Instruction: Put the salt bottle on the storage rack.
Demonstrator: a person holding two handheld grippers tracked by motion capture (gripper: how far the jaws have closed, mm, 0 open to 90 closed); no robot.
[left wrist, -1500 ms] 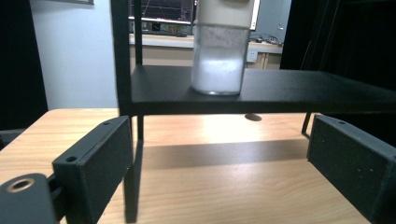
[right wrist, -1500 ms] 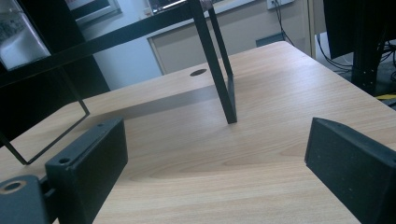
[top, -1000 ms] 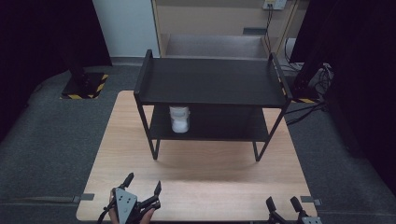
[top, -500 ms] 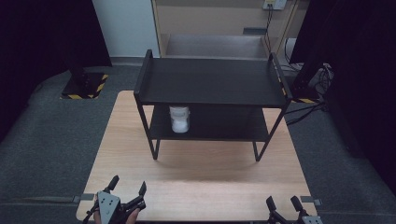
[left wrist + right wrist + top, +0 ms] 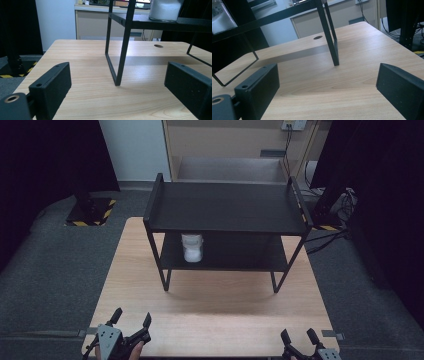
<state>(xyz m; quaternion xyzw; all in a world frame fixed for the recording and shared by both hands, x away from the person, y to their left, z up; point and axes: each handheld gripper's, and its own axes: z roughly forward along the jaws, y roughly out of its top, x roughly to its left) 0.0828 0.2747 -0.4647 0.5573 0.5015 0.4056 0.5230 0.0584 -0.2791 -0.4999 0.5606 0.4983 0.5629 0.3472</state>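
High view looks down; both gripper views, low, share the table [image 5: 215,305].

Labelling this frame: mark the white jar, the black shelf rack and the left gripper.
white jar [image 5: 192,248], high view, middle of its body.
black shelf rack [image 5: 225,207], high view, bare top shelf.
left gripper [image 5: 131,318], high view, midway between its fingertips.

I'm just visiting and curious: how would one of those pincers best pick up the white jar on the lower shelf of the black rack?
Probably around the white jar's upright body, coming level from the rack's open front. The black metal rack's top shelf sits right over it, blocking any approach from above. The left gripper, jaws open, is the nearer one.
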